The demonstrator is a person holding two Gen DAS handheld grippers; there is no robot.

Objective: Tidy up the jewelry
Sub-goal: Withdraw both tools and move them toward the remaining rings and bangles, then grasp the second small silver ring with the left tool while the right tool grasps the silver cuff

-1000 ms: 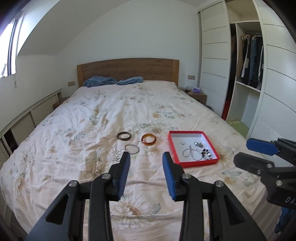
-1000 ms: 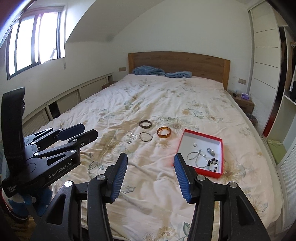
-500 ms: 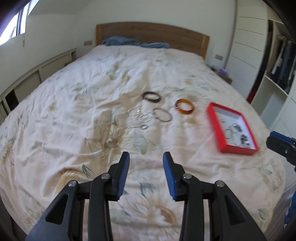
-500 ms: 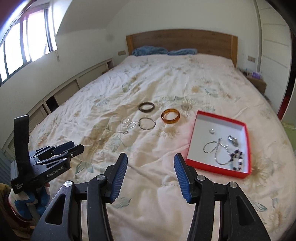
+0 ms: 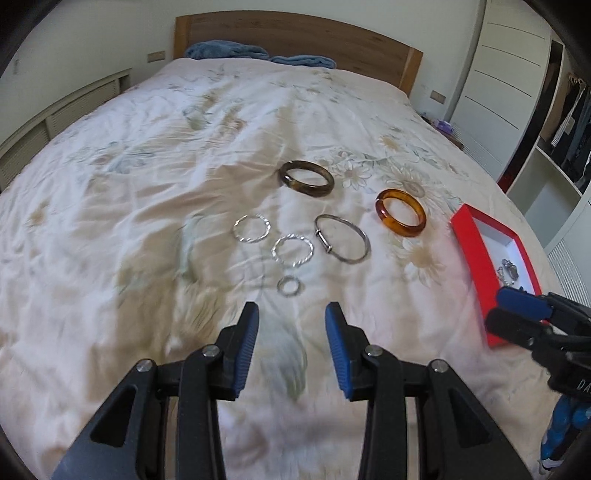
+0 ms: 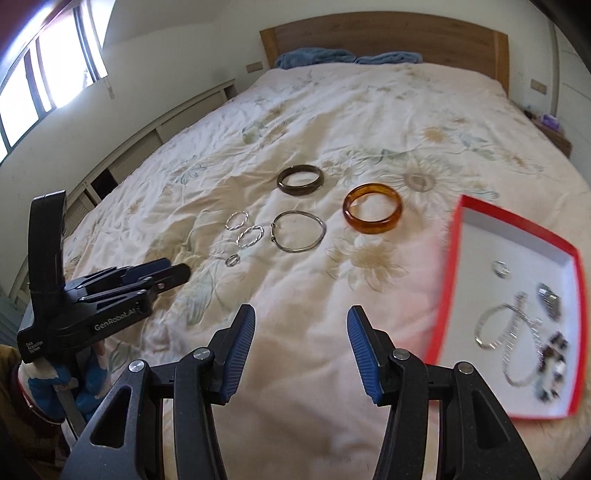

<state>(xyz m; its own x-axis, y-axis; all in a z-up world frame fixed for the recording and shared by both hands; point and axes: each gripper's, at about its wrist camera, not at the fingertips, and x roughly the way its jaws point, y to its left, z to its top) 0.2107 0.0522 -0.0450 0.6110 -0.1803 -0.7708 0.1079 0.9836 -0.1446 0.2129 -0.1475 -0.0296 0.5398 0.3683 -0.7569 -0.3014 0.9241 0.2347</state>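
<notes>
Six loose pieces lie together on the flowered bedspread (image 5: 147, 206) — a dark bangle (image 5: 306, 178) farthest up the bed, an amber bangle (image 5: 400, 212) to its right, a thin silver bracelet (image 5: 342, 238) between and nearer, two twisted silver hoops (image 5: 251, 229) (image 5: 293, 250) side by side, and a small ring (image 5: 289, 286) nearest the foot. Well to the right sits a red tray (image 6: 461, 236) with a white floor, holding chains, a ring and dark beads. Both tools hang above the cover, touching nothing: the left gripper (image 5: 291, 325) spread wide just short of the small ring, the right gripper (image 6: 301, 328) spread wide too, near the tray. Beyond, blue pillows (image 6: 314, 55) rest against a wooden headboard (image 6: 384, 33), a window (image 6: 40, 81) brightens the left wall, and a white wardrobe (image 5: 517, 74) stands to the right.
</notes>
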